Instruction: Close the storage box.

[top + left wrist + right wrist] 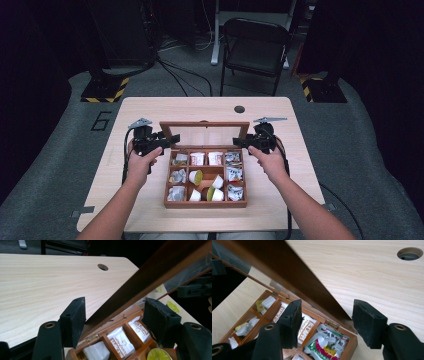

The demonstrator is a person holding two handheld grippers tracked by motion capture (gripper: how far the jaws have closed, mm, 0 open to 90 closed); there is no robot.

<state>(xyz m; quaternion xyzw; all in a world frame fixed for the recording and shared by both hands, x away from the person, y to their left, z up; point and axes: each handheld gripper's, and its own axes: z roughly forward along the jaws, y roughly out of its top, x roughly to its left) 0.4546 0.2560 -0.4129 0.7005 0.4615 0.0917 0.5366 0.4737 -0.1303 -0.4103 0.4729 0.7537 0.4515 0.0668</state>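
Lid lift, both grippers.
Left gripper [167, 141] and right gripper [243, 142] straddle the lid [204, 125] side rails of the box [205, 202], mid-table; pads apart, not clamped. Next, I'd guess: swing it fully back.

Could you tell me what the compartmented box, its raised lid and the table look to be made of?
The reddish-brown compartmented box looks like stained wood, with small brass-coloured hinges. Its dark-framed raised lid seems to hold a clear pane, glass or plastic. The pale table shows printed-looking grain, probably laminate.
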